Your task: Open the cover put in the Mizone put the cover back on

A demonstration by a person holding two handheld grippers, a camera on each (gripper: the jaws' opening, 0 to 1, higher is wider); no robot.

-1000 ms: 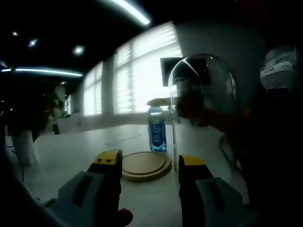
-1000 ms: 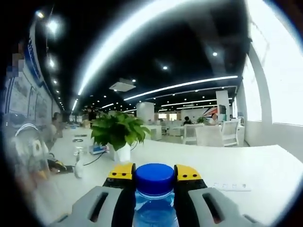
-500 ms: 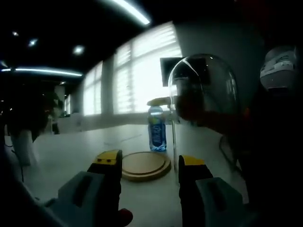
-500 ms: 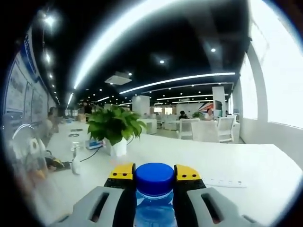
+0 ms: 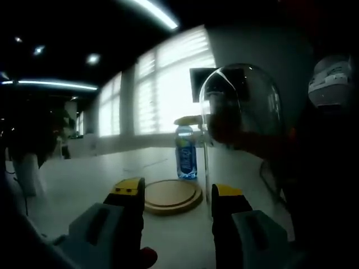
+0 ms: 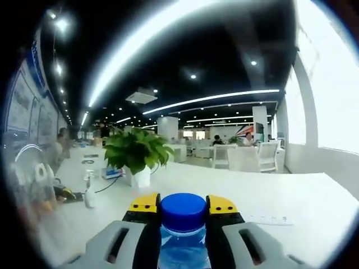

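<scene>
A round wooden base (image 5: 173, 195) lies on the white table, just beyond my left gripper (image 5: 177, 190), whose jaws stand wide apart with nothing between them. The clear glass dome cover (image 5: 241, 106) stands upright right of the base, its straight wall close to my right-hand jaw tip. Behind the base is the Mizone bottle (image 5: 185, 157) with its blue label, and the right gripper (image 5: 188, 120) sits at its top. In the right gripper view, my right gripper (image 6: 182, 204) is shut on the bottle's neck, under the blue cap (image 6: 182, 211). The dome (image 6: 28, 185) shows blurred at the left.
A potted plant (image 6: 137, 154) and a small white spray bottle (image 6: 90, 193) stand further along the white table (image 6: 297, 196). White chairs (image 6: 247, 159) are behind. A person's dark clothing (image 5: 325, 179) is close on the right, by the dome.
The right gripper view has shifted slightly with the hand. The bottle stays gripped. Nothing has changed in the left gripper view.
</scene>
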